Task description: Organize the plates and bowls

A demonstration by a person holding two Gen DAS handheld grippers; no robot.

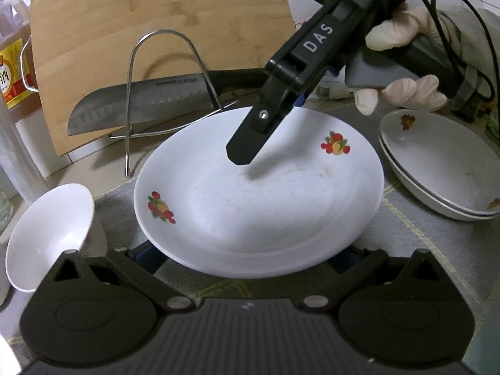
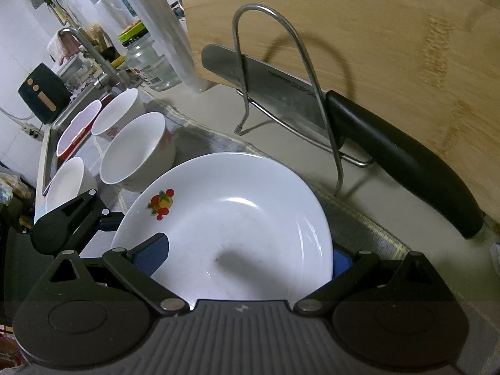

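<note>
On the left of the left wrist view a small white bowl point(image 1: 47, 237) stands on the counter point(image 1: 431, 250), just beside the fruit-printed white plate point(image 1: 250, 200) that fills the centre. The left claw point(image 1: 247, 268) sits at this plate's near rim, its fingers hidden beneath the plate, so I cannot tell whether it grips or is released. Behind, a Supor knife point(image 1: 140, 106) rests in a wire rack point(image 1: 162, 93) against a bamboo cutting board point(image 1: 156, 31). The right claw point(image 1: 240, 153), held by a gloved hand point(image 1: 403, 72), comes down over the plate's far side with one finger above the plate's inside; the right wrist view shows blue pads on either side of the plate's rim point(image 2: 237, 218), apparently clenched on it. Farther right lie two stacked plates point(image 1: 437, 168).
</note>
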